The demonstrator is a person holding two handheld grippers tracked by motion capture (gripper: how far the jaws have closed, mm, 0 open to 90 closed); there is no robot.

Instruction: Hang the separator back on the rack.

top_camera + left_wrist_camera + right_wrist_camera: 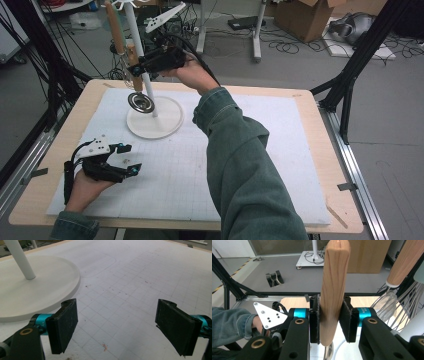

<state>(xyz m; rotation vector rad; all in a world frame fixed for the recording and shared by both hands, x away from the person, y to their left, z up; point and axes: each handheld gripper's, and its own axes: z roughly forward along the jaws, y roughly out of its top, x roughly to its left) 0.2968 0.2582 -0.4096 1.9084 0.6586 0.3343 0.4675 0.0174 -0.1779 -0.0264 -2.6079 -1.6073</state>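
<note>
The right gripper is raised above the far-left part of the table, beside the white pole of a utensil stand. Its jaws are clamped on the wooden handle of a kitchen utensil; in the right gripper view both pads press flat against the handle's sides, and the handle stands upright between them. The utensil's round metal head hangs below the gripper, over the stand's round white base and close to the pole. A whisk with a second wooden handle hangs just beside the held utensil.

The left gripper rests low on the white gridded mat near the left front edge of the table. Its jaws stand apart with nothing between them. In the left gripper view the base's rim lies just beyond one pad; the mat ahead of the jaws is open surface.
</note>
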